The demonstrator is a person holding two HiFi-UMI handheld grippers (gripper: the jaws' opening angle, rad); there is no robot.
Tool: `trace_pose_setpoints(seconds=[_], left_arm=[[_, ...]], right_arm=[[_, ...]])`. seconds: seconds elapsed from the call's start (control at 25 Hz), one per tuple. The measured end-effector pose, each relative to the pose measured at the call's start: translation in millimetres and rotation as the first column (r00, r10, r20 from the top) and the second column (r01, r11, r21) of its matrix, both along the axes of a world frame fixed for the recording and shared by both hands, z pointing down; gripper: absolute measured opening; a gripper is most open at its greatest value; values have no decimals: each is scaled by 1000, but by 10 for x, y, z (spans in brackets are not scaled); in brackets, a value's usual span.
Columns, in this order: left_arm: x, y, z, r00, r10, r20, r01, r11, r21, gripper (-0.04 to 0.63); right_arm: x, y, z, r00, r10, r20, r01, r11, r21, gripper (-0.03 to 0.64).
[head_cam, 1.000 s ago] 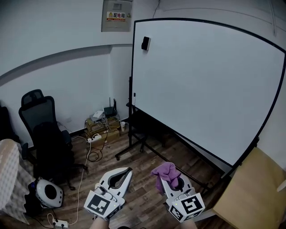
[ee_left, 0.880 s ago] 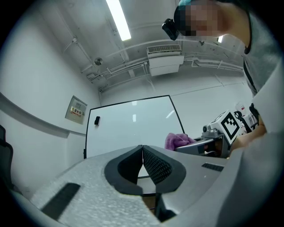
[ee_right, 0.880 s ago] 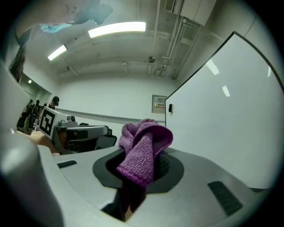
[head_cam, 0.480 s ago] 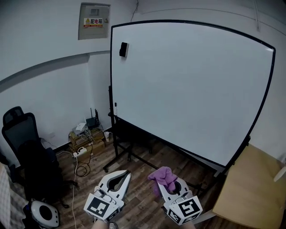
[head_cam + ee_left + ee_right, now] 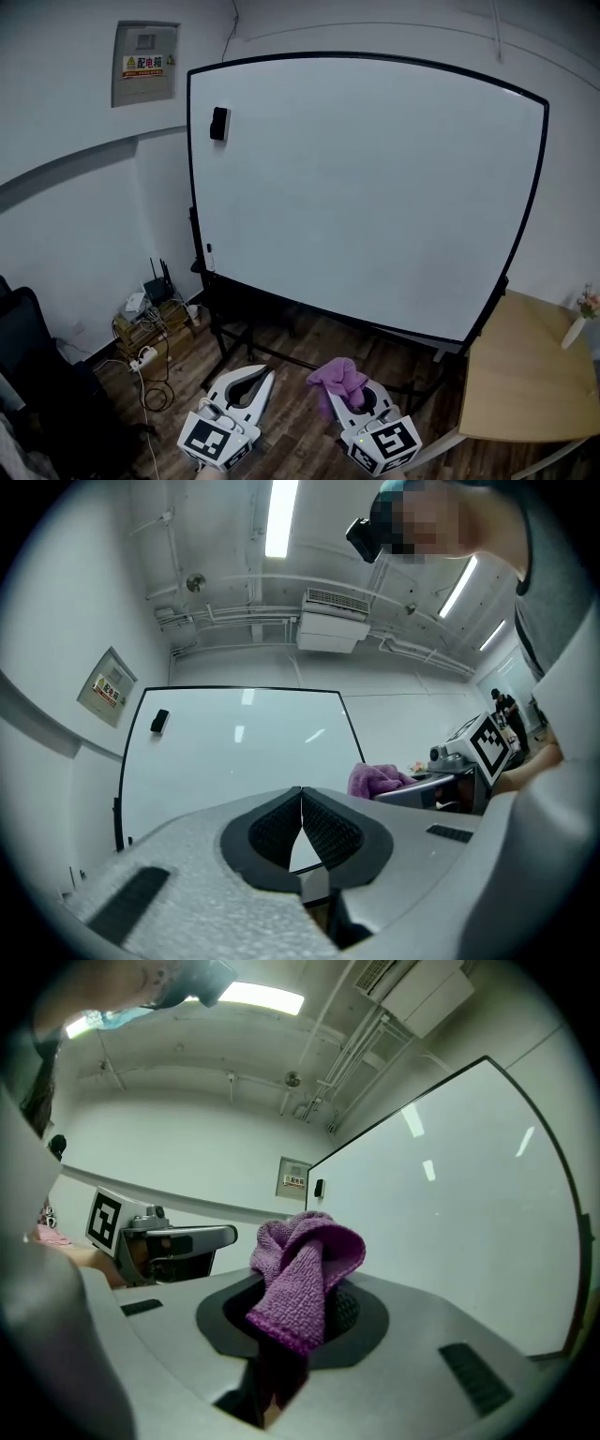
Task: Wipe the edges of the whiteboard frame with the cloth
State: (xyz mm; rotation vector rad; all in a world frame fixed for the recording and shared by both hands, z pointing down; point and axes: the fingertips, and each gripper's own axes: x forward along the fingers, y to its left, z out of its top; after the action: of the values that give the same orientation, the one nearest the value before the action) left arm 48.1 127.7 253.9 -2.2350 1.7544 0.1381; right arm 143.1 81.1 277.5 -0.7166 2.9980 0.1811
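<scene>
Soft purple terry cloth [image 5: 305, 1260] clamped in right tongs [image 5: 296, 1296], bunched wad poking past tips. Likely light, limp, grippy; best gripped at mid-fold, loose end wiping. left tongs [image 5: 301, 799] together, empty. White whiteboard's thin black frame [image 5: 190, 187] at 12 o'clock, well apart.

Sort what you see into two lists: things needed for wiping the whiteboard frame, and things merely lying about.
Job: purple cloth, right gripper clamping it, whiteboard frame.
Lying about: wooden table, wall electrical box, black block on the board.
</scene>
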Motion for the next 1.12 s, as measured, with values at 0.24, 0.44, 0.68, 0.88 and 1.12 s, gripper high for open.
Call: trace_pose_setpoints(seconds=[0.24,0.44,0.68,0.88,1.12], left_arm=[[-325,-72,-31,996,88,16,-89,996,5,17],[-617,-79,-32,991,132,22,-132,991,0,17],[-888,-19,42,987,158,24,-157,987,-13,17],[-1068,-40,114,987,162,8,-162,987,-23,17],[-1314,-205,169,990,144,-4,-144,989,-29,17]], right_arm=[[-292,-8,-22,996,87,11,-87,996,-6,77],[-557,27,-13,991,130,15,-130,992,-7,77],[-801,117,71,987,159,7,-158,987,-19,77],[-956,99,143,986,166,-5,-166,985,-36,77],[-1182,-118,200,988,154,-17,-155,987,-46,77]])
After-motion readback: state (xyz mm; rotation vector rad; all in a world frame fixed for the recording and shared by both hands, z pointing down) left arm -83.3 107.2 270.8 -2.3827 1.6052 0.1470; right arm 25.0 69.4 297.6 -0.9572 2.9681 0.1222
